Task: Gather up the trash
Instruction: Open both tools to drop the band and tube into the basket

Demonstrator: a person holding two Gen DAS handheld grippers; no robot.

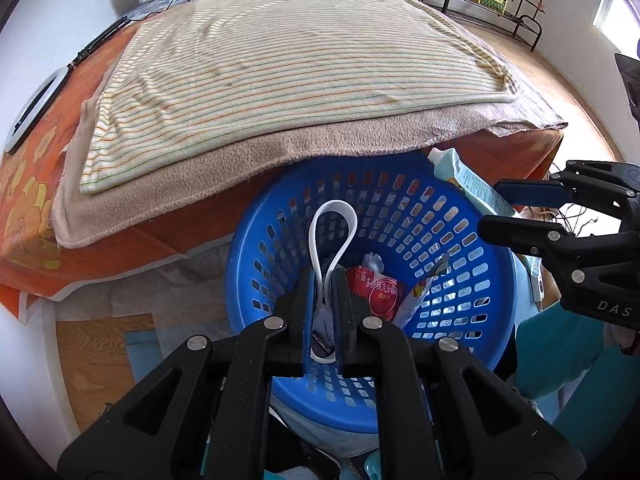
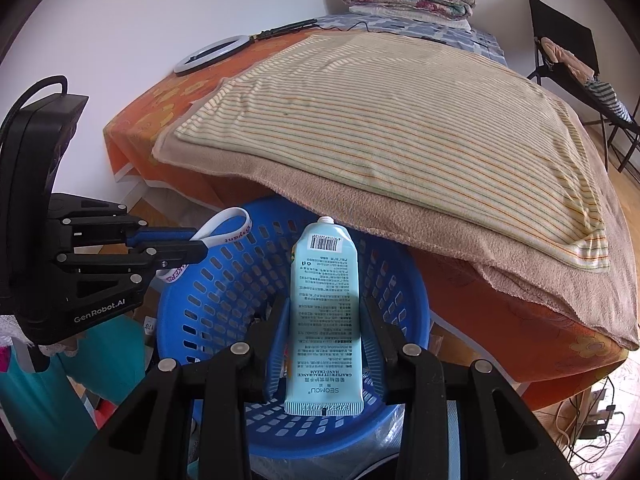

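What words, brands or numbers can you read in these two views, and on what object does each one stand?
"SEOMOU", "GRAPEFRUIT FRAGRANCE HAND CREAM": on the hand cream tube, upside down.
"GenRobot.AI": on the left gripper body.
"DAS": on the right gripper body.
Red packet in the blue basket: characters blurred.
White band: purple lettering unreadable.

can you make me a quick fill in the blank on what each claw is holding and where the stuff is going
1. The left claw is shut on a white ____.
2. The right claw grips a pale blue tube whose label reads hand ____.
3. Both items hang over a ____ plastic basket with slotted walls.
4. A red ____ already lies inside the basket.

Missing words: band; cream; blue; packet
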